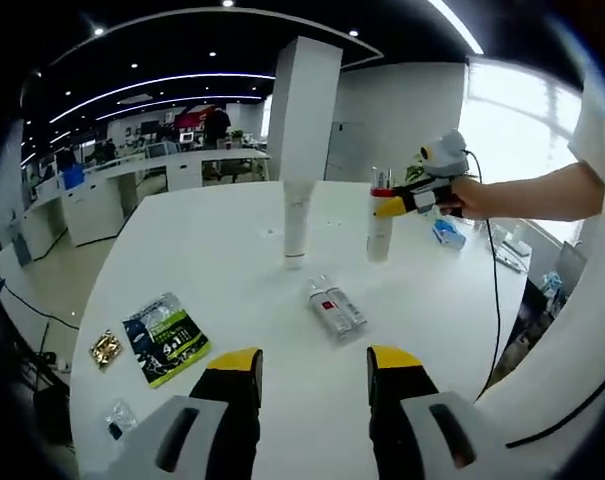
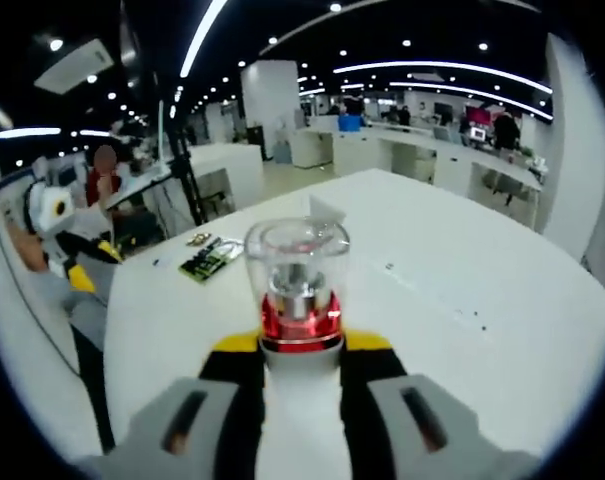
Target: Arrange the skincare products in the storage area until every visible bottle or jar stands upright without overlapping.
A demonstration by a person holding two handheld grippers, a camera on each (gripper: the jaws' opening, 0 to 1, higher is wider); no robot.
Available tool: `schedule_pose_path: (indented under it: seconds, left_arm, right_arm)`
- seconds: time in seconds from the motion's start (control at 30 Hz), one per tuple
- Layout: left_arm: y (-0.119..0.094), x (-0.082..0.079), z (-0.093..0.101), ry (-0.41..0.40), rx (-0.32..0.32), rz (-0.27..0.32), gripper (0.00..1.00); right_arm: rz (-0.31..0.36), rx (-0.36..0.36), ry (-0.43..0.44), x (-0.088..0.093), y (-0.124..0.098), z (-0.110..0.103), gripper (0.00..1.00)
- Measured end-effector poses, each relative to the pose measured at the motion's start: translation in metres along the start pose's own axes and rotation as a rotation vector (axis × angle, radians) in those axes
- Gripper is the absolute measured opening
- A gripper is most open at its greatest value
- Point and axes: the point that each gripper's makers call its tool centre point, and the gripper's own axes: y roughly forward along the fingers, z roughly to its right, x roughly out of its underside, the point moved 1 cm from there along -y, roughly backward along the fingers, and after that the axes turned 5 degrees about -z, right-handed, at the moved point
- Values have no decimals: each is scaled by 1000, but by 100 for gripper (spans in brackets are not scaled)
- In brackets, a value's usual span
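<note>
L tool (image 1: 312,372) hung over the near edge of the white desk (image 1: 212,250), jaws spread apart w/ nothing between them. Ahead of it on the desk lay a small clear bottle (image 1: 336,307) on its side, red band on its label. Beyond that a white tube (image 1: 297,222) stood upright, and to its right a white spray bottle (image 1: 381,216) w/ red collar and clear cap also stood upright on the desk. R tool (image 1: 391,206) reached in from the right of the left gripper view, its yellow-tipped jaws pinching that spray bottle just under the collar; a hand (image 1: 465,195) gripped the tool's handle.

Right gripper view: R tool (image 2: 300,350) jaws pressed on the spray bottle (image 2: 298,290), clear cap and red collar standing up between them, body close to upright.

Near L edge of desk: green sachet (image 1: 164,337) lying flat, small gold packet (image 1: 106,347) beside it, apart from the bottles.
</note>
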Motion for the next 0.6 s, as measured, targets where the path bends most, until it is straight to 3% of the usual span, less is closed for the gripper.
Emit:
schedule_pose_path:
  seconds: [0.13,0.43,0.6]
  left_arm:
    - [-5,-2,-1,-122,-16,26,42]
    - [-11,-19,2,-182,-56,75,46]
    - [-12,-19,5,-216,-78,86,45]
  right_arm:
    - [-8,-27,-25,-3,12,6,25]
    - [-44,-100,-82,1,42,18,25]
    - [-47,-121,-99,4,53,27,25]
